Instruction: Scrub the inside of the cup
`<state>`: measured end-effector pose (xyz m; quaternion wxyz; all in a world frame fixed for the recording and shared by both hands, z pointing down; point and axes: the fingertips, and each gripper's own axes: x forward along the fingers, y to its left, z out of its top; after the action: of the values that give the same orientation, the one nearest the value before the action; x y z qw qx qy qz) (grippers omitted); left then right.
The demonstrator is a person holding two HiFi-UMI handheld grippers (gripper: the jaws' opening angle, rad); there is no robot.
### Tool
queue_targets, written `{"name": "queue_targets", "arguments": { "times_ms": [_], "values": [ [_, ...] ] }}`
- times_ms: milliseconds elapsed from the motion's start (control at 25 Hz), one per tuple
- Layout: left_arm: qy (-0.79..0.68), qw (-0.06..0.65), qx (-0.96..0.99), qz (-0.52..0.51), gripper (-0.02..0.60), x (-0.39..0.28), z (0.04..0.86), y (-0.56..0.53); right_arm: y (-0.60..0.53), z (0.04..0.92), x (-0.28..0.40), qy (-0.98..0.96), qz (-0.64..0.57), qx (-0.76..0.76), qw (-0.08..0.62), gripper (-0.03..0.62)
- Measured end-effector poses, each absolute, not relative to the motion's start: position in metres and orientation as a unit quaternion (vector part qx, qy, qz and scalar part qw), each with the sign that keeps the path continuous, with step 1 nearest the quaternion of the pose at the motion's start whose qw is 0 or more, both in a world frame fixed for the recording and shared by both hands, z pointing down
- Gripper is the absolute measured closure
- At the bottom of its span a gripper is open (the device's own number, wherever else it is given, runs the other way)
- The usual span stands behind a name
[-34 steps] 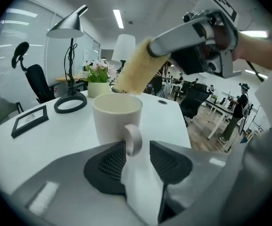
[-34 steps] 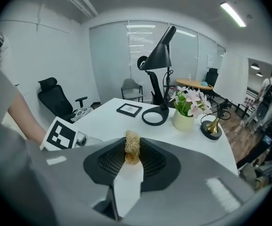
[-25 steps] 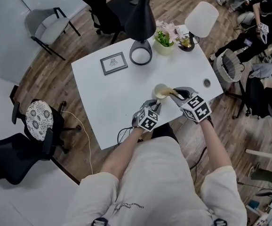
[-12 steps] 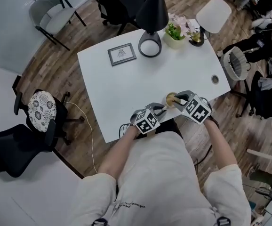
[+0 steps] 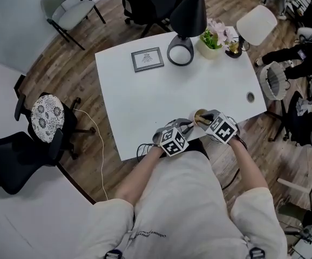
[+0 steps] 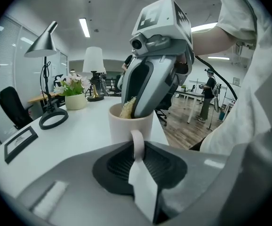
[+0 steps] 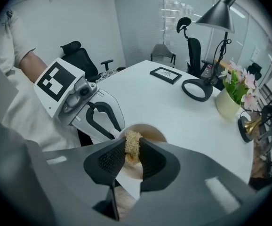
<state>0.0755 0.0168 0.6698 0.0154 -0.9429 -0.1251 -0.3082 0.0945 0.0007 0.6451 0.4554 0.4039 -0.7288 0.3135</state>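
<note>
Overhead, two close views; common cup [image 5: 200, 114]

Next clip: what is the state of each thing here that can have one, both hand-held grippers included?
cup: upright on the table, mouth open.
scrub pad: pinched, its lower part inside the cup.
left hand-held gripper: shut on the cup's handle.
right hand-held gripper: shut on the scrub pad.
picture frame: lying flat, face up.
flower pot: upright.

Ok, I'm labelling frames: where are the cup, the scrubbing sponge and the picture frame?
cup [image 6: 121, 128]: left gripper view, outer wall below the rim.
scrubbing sponge [image 7: 132, 142]: right gripper view, its fibrous upper part.
picture frame [image 5: 147, 59]: head view, its middle.
</note>
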Motion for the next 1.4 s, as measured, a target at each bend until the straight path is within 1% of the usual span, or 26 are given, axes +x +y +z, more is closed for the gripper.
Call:
{"name": "queue_targets", "arguments": {
  "times_ms": [160,360,480,600,680,800,1000,1200,1400],
  "values": [
    [-0.103,0.034,-0.945,-0.309,0.526,0.076,0.671,0.017,-0.002,0.651,0.096,-0.724,0.325,0.406,0.453,0.493],
    [-0.119,0.043,-0.945,-0.302,0.531,0.073,0.665,0.016,-0.011,0.646,0.095,-0.729,0.311,0.416,0.445,0.494],
    [-0.145,0.051,-0.945,-0.29,0.534,0.074,0.651,0.022,-0.018,0.637,0.099,-0.732,0.303,0.444,0.419,0.494],
    [-0.178,0.062,-0.94,-0.285,0.548,0.073,0.642,0.037,-0.029,0.628,0.095,-0.743,0.311,0.46,0.373,0.494],
    [-0.193,0.07,-0.935,-0.289,0.551,0.071,0.642,0.046,-0.035,0.626,0.091,-0.751,0.315,0.455,0.361,0.494],
    [-0.204,0.061,-0.934,-0.287,0.548,0.067,0.639,0.049,-0.038,0.63,0.085,-0.756,0.304,0.437,0.381,0.494],
    [-0.207,0.064,-0.936,-0.277,0.548,0.059,0.632,0.042,-0.045,0.63,0.083,-0.761,0.293,0.435,0.382,0.493],
    [-0.186,0.062,-0.943,-0.268,0.548,0.053,0.626,0.03,-0.046,0.627,0.089,-0.754,0.275,0.422,0.422,0.491],
    [-0.158,0.034,-0.952,-0.261,0.551,0.046,0.626,0.012,-0.031,0.63,0.086,-0.748,0.29,0.386,0.455,0.491]
  ]
}}
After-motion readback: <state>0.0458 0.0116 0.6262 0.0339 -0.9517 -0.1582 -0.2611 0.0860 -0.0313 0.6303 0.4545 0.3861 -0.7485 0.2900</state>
